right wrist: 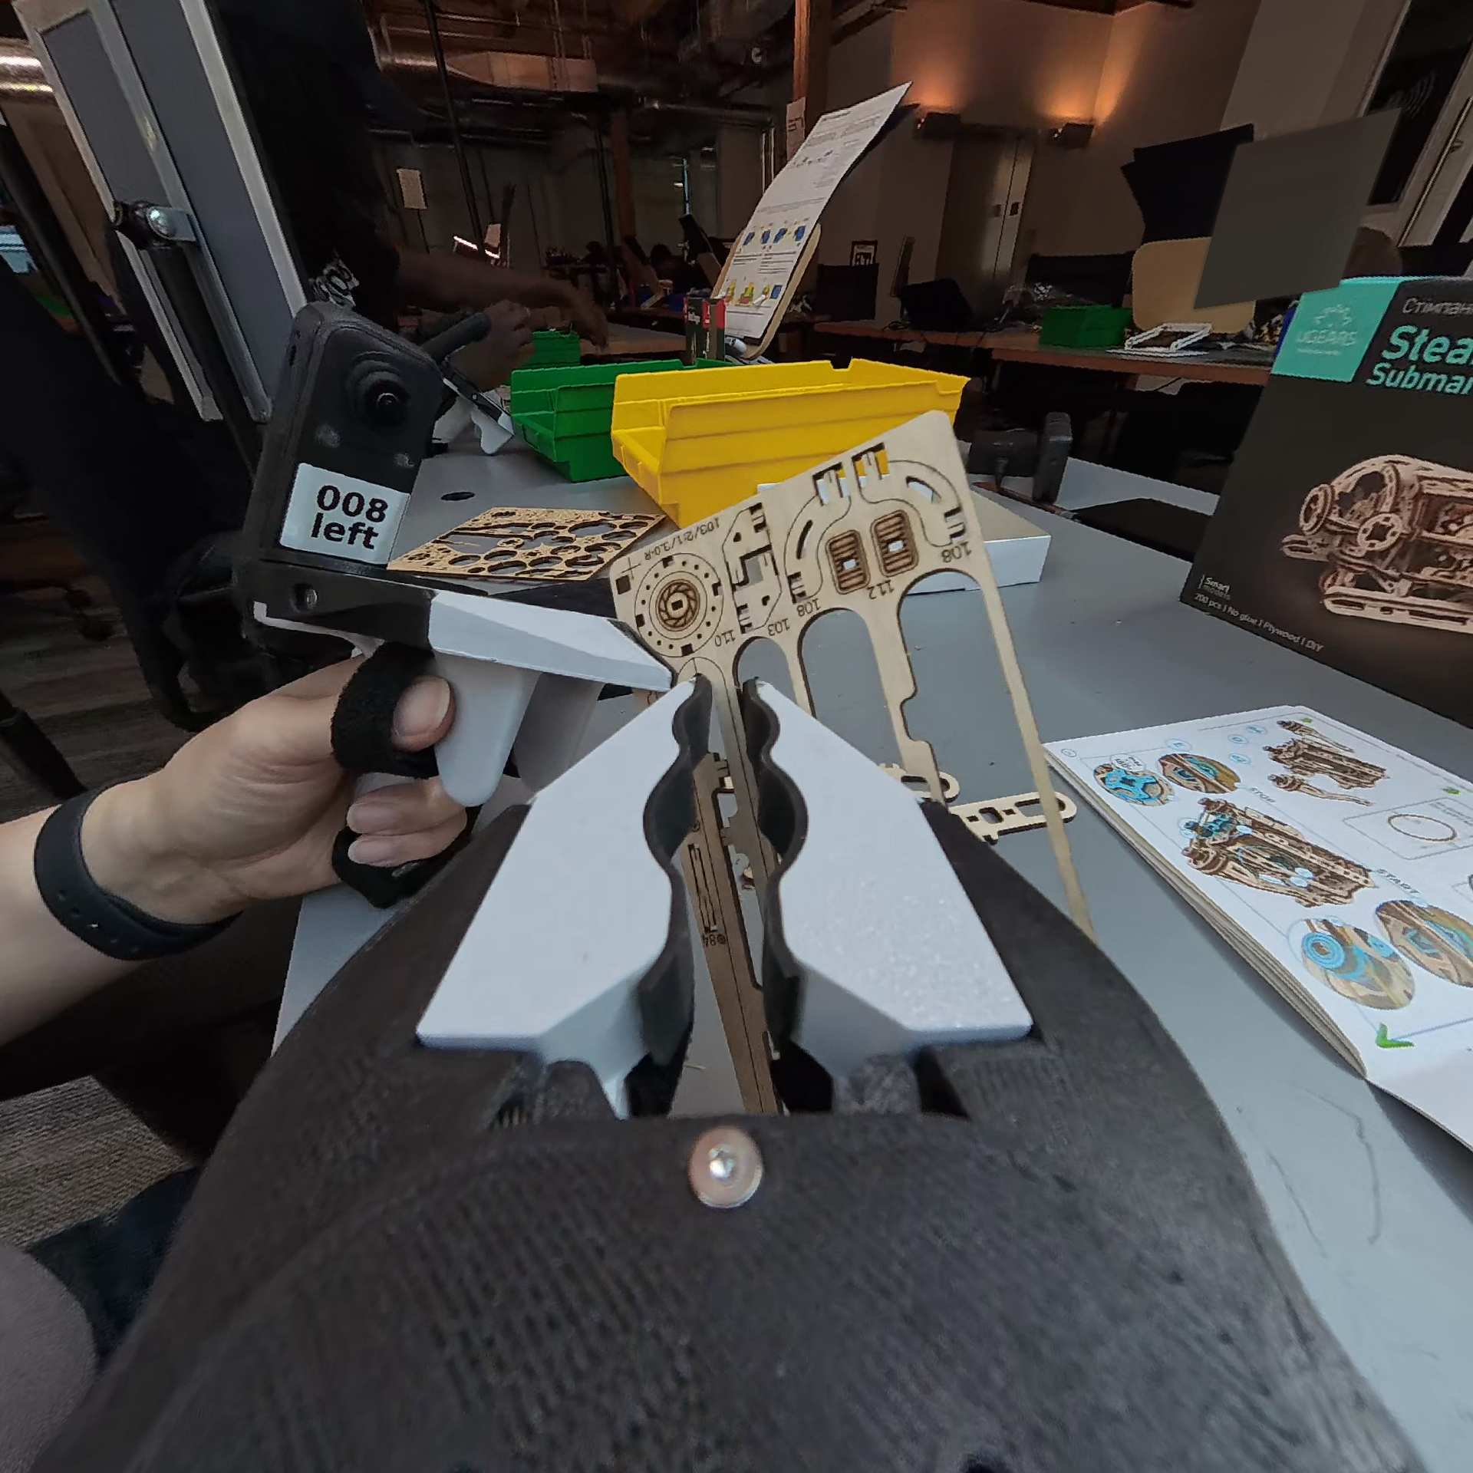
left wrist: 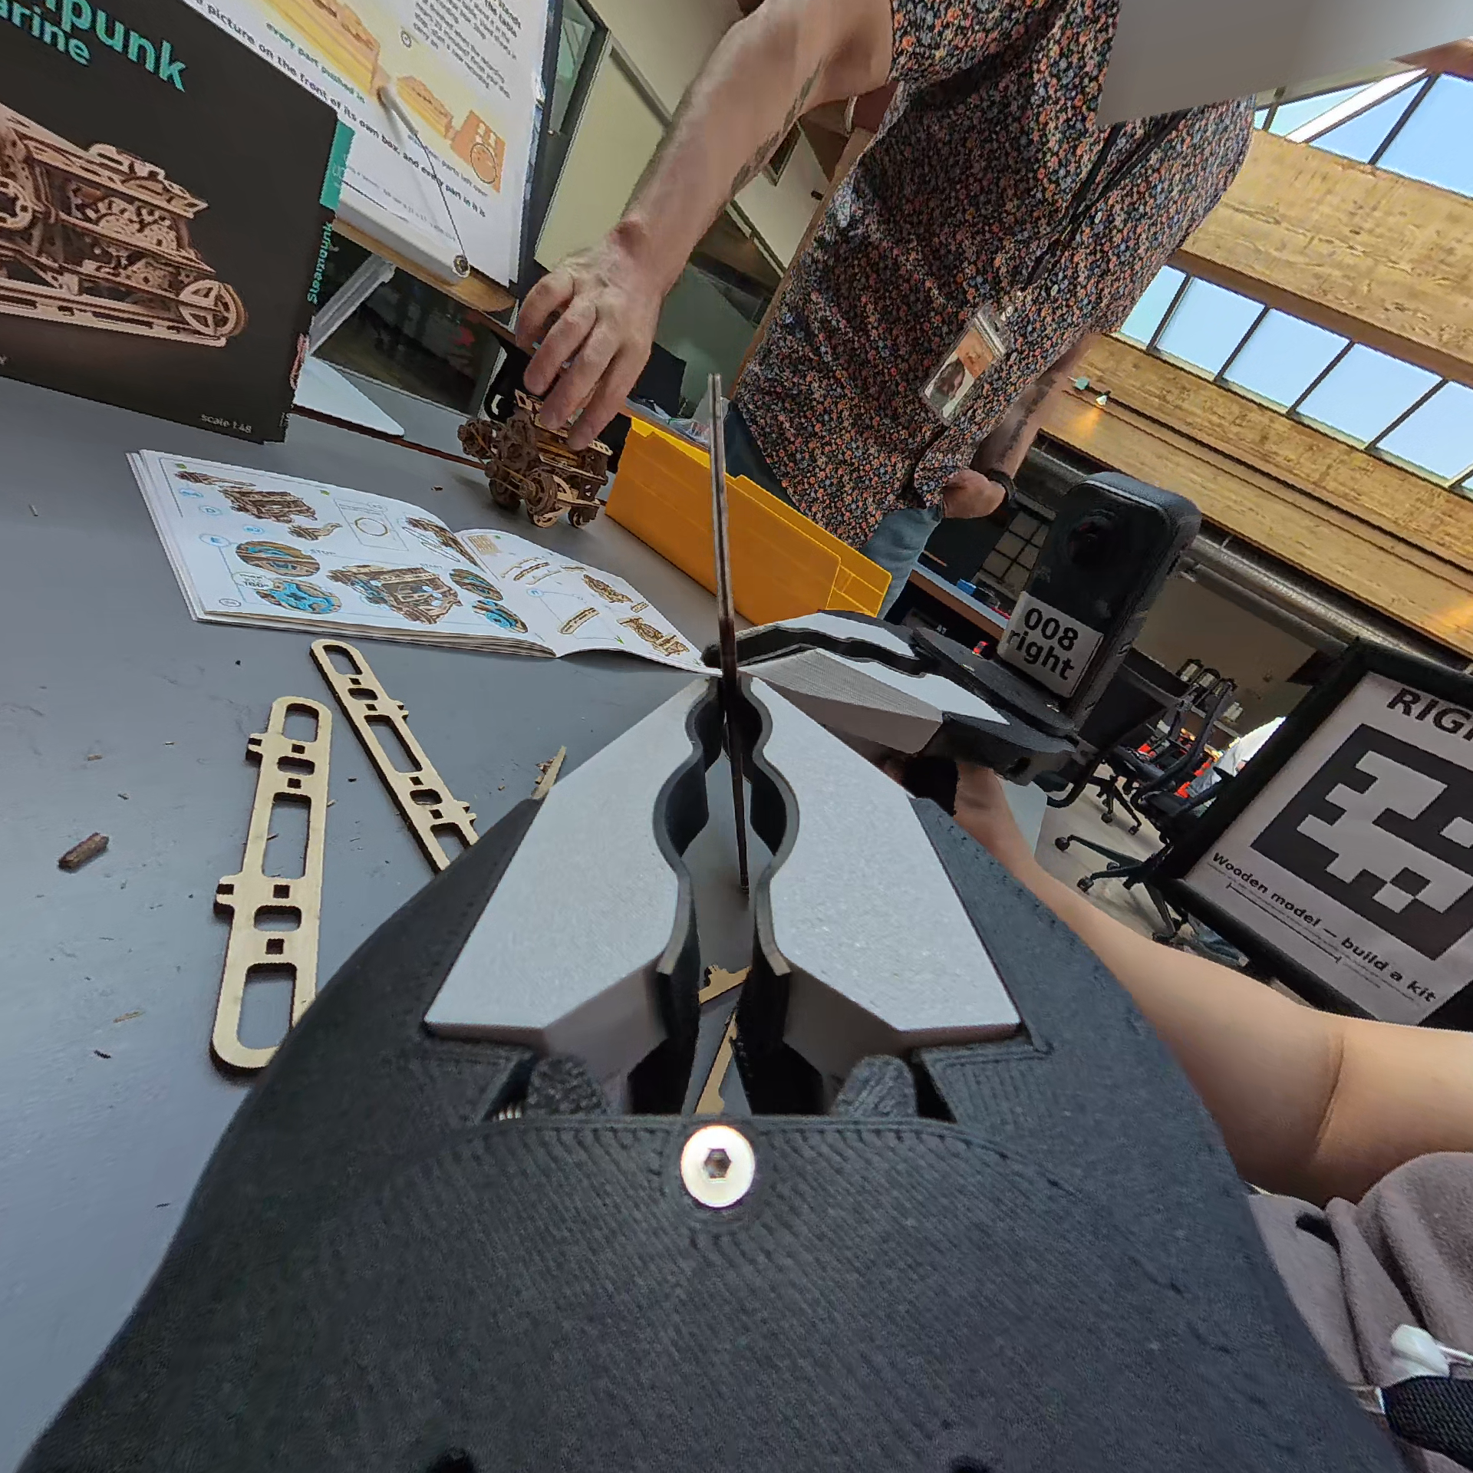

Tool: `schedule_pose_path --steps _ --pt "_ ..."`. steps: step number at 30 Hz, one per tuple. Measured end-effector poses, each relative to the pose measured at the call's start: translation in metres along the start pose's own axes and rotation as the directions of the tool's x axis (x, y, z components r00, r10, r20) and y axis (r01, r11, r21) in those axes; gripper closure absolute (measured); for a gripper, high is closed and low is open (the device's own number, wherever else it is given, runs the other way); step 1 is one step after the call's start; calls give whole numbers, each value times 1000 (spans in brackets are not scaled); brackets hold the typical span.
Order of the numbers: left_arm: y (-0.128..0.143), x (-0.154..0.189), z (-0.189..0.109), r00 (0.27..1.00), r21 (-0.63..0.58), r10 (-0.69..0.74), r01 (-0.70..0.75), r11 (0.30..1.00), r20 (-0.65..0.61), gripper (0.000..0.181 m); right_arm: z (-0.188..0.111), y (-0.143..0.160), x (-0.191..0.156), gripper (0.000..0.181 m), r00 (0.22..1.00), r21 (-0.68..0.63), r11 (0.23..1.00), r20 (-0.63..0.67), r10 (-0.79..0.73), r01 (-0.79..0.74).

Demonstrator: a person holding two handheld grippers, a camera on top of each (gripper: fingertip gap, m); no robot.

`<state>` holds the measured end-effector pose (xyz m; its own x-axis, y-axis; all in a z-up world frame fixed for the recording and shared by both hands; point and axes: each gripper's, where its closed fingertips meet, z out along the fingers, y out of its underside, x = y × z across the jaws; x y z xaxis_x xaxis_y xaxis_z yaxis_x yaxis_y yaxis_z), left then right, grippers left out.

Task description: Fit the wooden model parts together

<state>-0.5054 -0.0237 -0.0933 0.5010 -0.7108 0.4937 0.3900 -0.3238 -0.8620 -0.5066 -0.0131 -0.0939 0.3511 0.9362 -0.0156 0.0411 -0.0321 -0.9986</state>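
Both grippers, left point(left wrist: 729, 701) and right point(right wrist: 725, 689), pinch the sheet point(right wrist: 829, 558) upright; parts seemingly unpunched, two strips point(left wrist: 275, 877) loose on the table point(left wrist: 119, 797) — early days.

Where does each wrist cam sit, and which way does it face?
Left wrist view: behind the left gripper, facing across the table; the plywood sheet is edge-on in its jaws; right gripper and a forearm show.
Right wrist view: behind the right gripper, facing the sheet's flat face; left gripper and a hand show.
Shared: sheet, instruction booklet, yellow bin.
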Motion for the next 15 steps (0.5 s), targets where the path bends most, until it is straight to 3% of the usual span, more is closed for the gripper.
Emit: schedule_pose_path --steps 5,15 --pt "1 3 1 1000 -5 15 -15 1000 -8 181 -4 0 -3 171 990 20 992 67 126 -128" --pt "2 1 2 999 -15 37 -37 999 25 181 -3 1 -2 171 1000 19 1000 13 25 -25"
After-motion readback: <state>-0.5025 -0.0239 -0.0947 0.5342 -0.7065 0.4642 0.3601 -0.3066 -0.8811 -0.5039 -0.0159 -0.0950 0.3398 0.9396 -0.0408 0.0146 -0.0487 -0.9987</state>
